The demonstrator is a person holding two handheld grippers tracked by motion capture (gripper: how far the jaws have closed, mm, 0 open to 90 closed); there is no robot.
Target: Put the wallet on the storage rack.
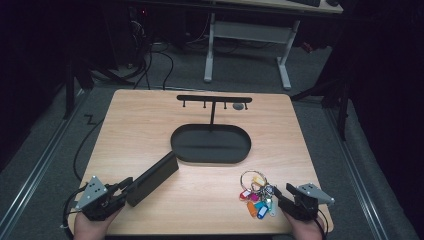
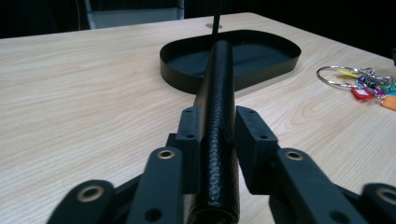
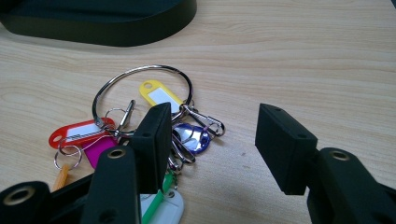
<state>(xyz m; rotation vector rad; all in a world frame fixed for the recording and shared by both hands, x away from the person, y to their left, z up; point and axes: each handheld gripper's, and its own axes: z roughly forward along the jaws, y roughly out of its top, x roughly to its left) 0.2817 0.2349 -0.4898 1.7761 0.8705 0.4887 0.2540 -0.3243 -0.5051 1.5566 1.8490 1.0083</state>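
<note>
Slack hold on a long black case, keys waiting

High view: black case (image 1: 152, 177) on the table (image 1: 150, 115), long axis slanting from left gripper (image 1: 127, 187) toward the tray (image 1: 210, 159), far end just beside its rim; right gripper (image 1: 277, 195) beside the key bunch (image 1: 255, 195). Left gripper view: pads flanking the case (image 2: 217, 116) without pressing, apparently released; likely to topple off its narrow edge or bump the tray (image 2: 187, 79). Right gripper view: spread wide, gripping nothing, one pad over the key bunch (image 3: 159, 95); could snag the ring.

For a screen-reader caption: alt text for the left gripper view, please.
A black textured case lies between the left tool's two black jaws, stretching away across a wooden table toward an oval black tray. A key ring with coloured tags lies at right.
</note>
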